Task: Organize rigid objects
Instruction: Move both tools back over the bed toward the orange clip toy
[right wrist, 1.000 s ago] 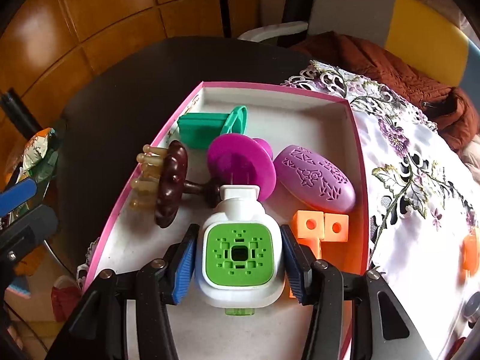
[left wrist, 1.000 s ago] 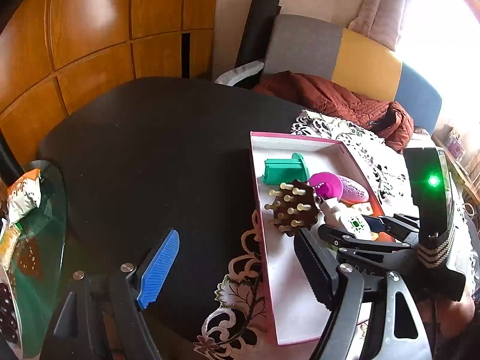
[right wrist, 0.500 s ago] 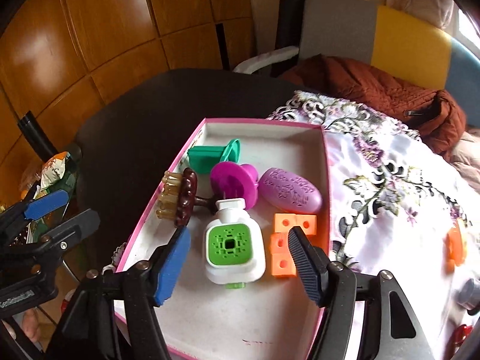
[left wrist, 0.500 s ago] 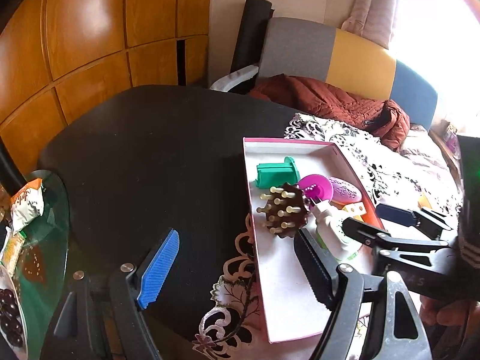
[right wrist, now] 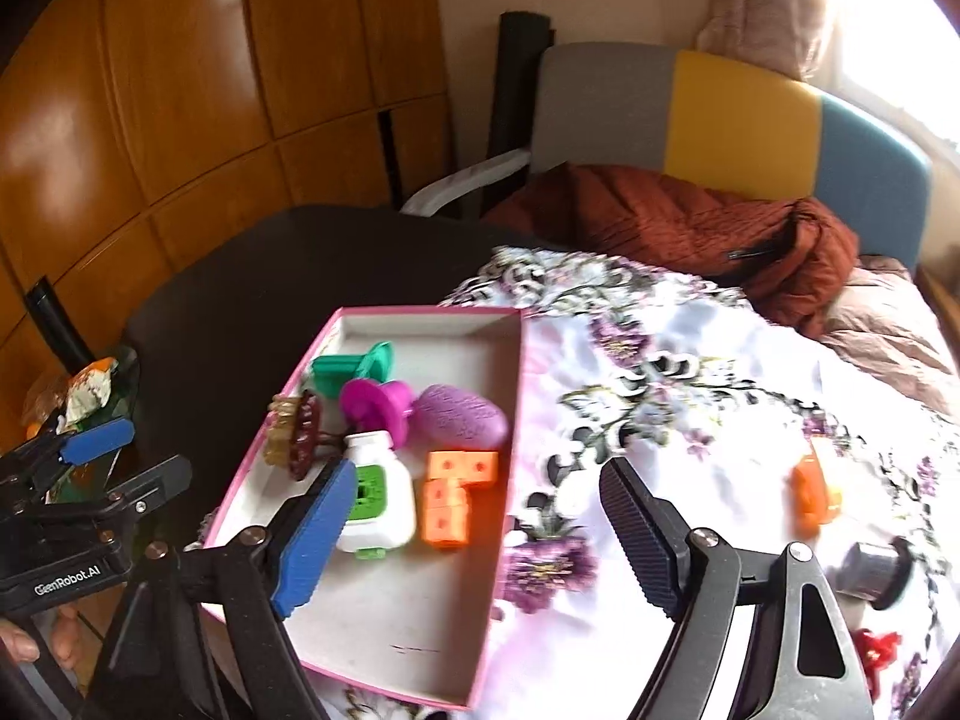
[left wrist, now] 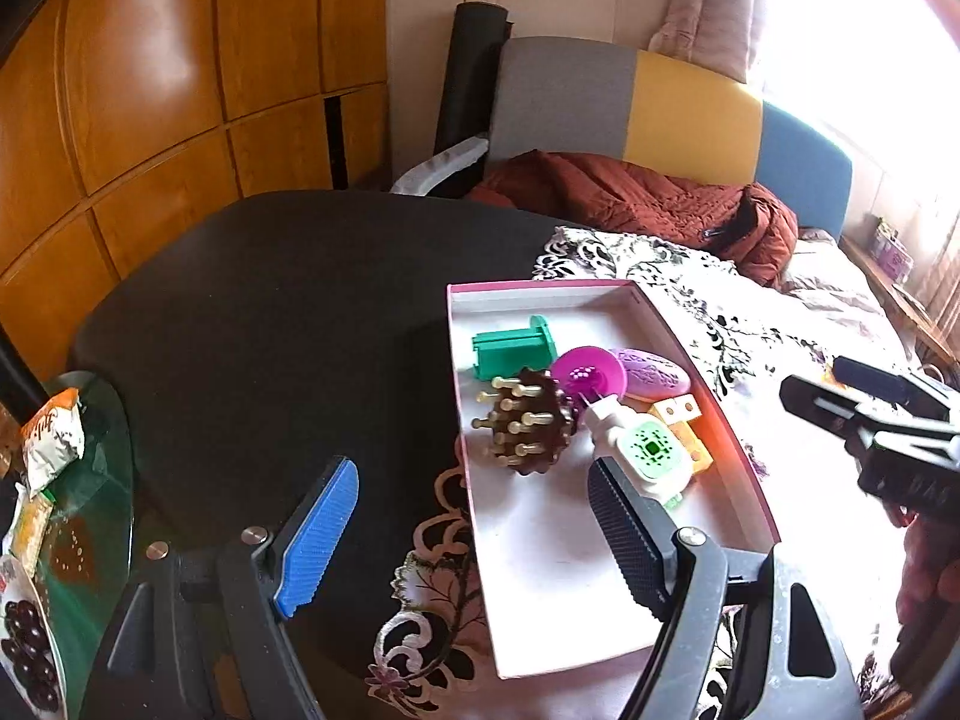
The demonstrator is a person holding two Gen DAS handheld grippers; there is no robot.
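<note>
left wrist view: the left gripper (left wrist: 468, 531) hangs spread wide and empty over the dark table (left wrist: 288, 312), its black finger just above the near end of the pink box (left wrist: 750, 480). in the box lie a green piece (left wrist: 513, 348), a brown brush (left wrist: 525, 426), a magenta disc (left wrist: 588, 372), a purple oval (left wrist: 651, 372), a white-green bottle (left wrist: 642, 450) and orange blocks (left wrist: 684, 420). right wrist view: the right gripper (right wrist: 474, 531) is opening, nothing between its jaws, above the box's right wall and the floral cloth (right wrist: 690, 396); the bottle lies free in the box just beyond its blue finger. on the cloth, well apart from the box, sit an orange piece (right wrist: 810, 495), a grey cylinder (right wrist: 873, 567) and a red bit (right wrist: 876, 648).
</note>
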